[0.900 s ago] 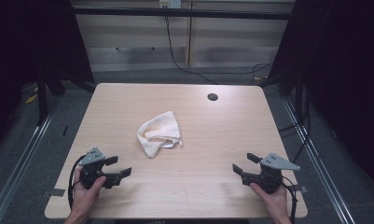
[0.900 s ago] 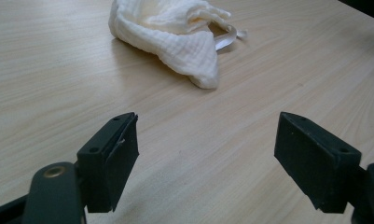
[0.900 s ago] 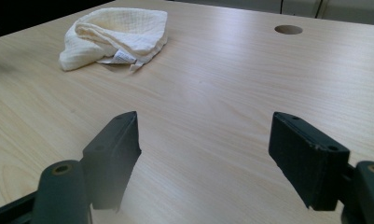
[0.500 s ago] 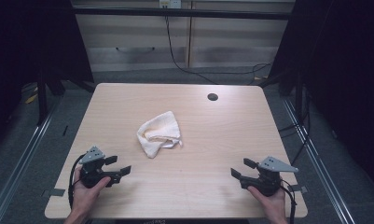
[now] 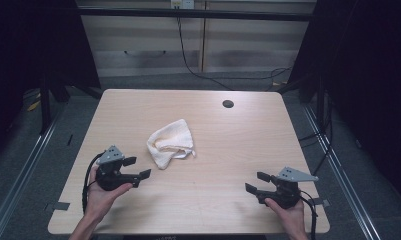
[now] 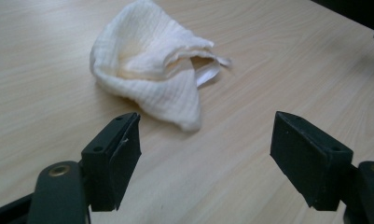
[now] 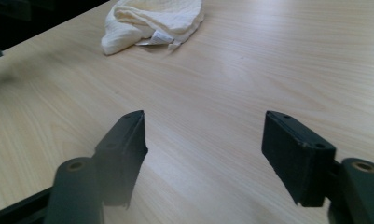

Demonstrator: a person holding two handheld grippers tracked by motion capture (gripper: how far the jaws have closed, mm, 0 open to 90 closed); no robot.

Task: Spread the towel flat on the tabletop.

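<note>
— Just ahead of the left gripper (image 5: 138, 168), the white cloth (image 5: 170, 142) is lying crumpled on the desk (image 5: 228, 145). See it?

— Yes. Its nearest corner is pointing down toward that gripper, close to the tips but not touching them.

— Is the left gripper holding anything?

— No. Its jaws are standing wide apart with nothing between them, only bare desk.

— And the right gripper (image 5: 254, 182)?

— It is sitting well apart from the cloth, which is lying far ahead of it and off to its left. Its jaws are spread wide too, and holding nothing.

— So which hand is nearer?

— The left one, by a lot. I think it only needs to go a little forward to pinch that near corner.
</note>
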